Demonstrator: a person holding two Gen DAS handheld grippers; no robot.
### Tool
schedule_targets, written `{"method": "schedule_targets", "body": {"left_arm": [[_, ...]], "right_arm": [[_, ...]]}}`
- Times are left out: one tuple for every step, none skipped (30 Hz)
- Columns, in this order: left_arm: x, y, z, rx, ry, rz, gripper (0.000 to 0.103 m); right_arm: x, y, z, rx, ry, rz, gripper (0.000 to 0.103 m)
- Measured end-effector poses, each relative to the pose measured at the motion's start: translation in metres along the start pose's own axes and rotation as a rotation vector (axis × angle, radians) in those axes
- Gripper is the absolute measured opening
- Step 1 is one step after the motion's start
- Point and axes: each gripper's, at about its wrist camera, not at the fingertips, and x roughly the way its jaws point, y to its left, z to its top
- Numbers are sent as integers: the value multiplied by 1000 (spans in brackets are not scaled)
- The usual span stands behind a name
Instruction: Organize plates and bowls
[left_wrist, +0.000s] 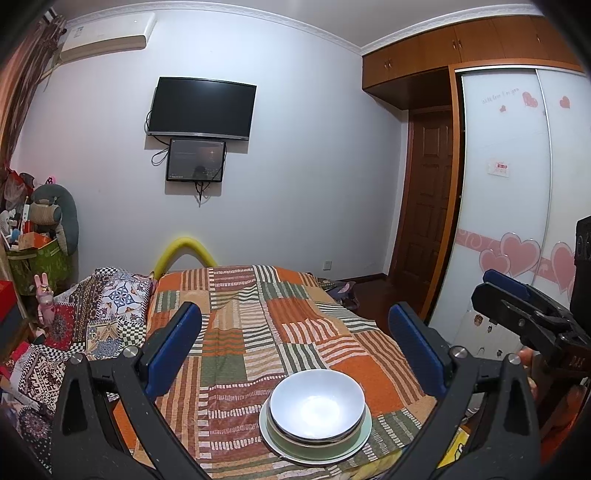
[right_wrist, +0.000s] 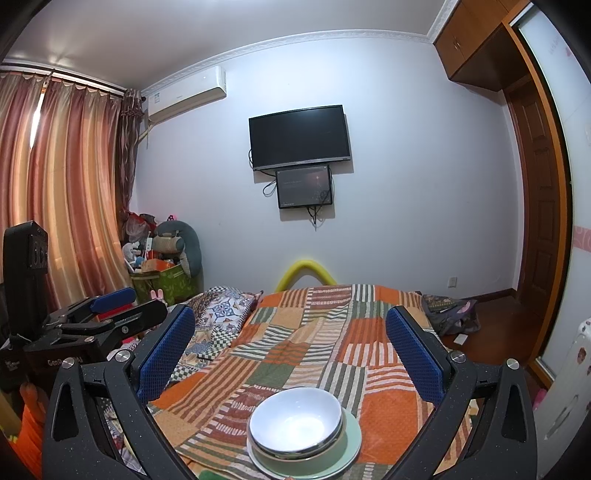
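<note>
A white bowl (left_wrist: 317, 405) sits nested in another bowl on a pale green plate (left_wrist: 364, 435), stacked at the near edge of the bed. The stack also shows in the right wrist view, bowl (right_wrist: 295, 421) on plate (right_wrist: 352, 446). My left gripper (left_wrist: 295, 325) is open and empty, held above and behind the stack. My right gripper (right_wrist: 291, 328) is open and empty, also above the stack. Each gripper shows at the edge of the other's view, the right one (left_wrist: 517, 306) and the left one (right_wrist: 110, 310).
The stack rests on a patchwork orange, green and striped bedspread (left_wrist: 258, 317). A patterned pillow (left_wrist: 110, 306) lies at the left. A yellow foam arc (left_wrist: 184, 251) stands at the bed's far end. A wardrobe (left_wrist: 517, 206) and door are at the right, curtains (right_wrist: 55, 184) at the left.
</note>
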Motion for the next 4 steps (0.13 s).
{"method": "schedule_targets", "body": {"left_arm": [[0,0,0,0,0,-2,103],[0,0,0,-1,0,-4,103],[1,-1,-1,-1,1,-4,103],[1,-1,-1,1,4,-4,103]], "right_arm": [[0,0,0,-1,2,0,103],[1,0,0,-2,3,1,103],[1,0,0,-3,4,1,103],[2,0,0,-4,6,1,103]]}}
